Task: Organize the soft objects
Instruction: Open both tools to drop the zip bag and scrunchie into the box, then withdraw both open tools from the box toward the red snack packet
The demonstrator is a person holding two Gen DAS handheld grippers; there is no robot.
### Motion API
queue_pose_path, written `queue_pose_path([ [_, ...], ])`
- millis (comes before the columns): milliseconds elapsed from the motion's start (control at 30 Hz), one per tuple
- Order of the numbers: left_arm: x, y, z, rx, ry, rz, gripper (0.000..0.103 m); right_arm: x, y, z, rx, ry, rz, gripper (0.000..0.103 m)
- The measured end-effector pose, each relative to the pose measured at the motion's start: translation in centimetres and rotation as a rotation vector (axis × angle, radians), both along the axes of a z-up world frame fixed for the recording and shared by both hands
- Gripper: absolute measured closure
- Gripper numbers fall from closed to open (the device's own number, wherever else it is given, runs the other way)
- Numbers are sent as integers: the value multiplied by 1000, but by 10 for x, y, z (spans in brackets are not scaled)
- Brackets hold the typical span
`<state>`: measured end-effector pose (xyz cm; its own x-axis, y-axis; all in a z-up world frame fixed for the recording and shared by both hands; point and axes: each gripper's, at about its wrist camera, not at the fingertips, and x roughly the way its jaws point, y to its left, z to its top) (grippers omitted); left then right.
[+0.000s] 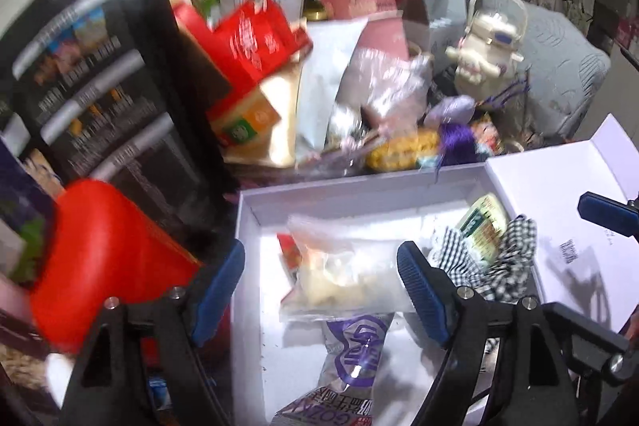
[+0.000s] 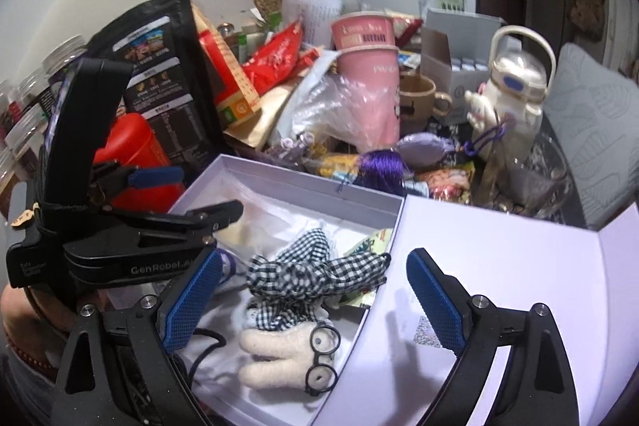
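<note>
A white box (image 1: 359, 186) holds a clear bag of pale pieces (image 1: 351, 274), a purple snack packet (image 1: 351, 358), a green packet (image 1: 483, 222) and a black-and-white checked cloth (image 1: 491, 258). My left gripper (image 1: 319, 292) hangs open over the clear bag, its blue pads clear of it. In the right wrist view the checked cloth (image 2: 315, 270) belongs to a cream plush toy with glasses (image 2: 295, 346) lying in the box (image 2: 311, 186). My right gripper (image 2: 313, 300) stands open above that toy, holding nothing. The left gripper (image 2: 191, 194) shows at the left.
The box lid (image 2: 499, 246) lies open to the right. Behind the box is dense clutter: a black pouch (image 2: 159, 66), a red canister (image 2: 131, 154), pink paper cups (image 2: 367, 66), a brown mug (image 2: 419, 98), a cream kettle-shaped bottle (image 2: 515, 86), a glass bowl (image 2: 535, 178), a purple tassel (image 2: 379, 166).
</note>
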<state>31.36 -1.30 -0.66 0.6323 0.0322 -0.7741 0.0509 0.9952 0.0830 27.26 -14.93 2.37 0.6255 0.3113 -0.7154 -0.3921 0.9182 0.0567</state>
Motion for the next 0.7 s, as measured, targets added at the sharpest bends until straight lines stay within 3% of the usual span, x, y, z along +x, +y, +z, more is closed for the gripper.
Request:
queue_pose_path([
  [167, -14, 6, 23, -37, -66, -4, 24, -11, 1, 16, 10, -55, 1, 8],
  [700, -72, 8, 85, -56, -234, -28, 24, -63, -7, 80, 57, -256, -30, 8],
])
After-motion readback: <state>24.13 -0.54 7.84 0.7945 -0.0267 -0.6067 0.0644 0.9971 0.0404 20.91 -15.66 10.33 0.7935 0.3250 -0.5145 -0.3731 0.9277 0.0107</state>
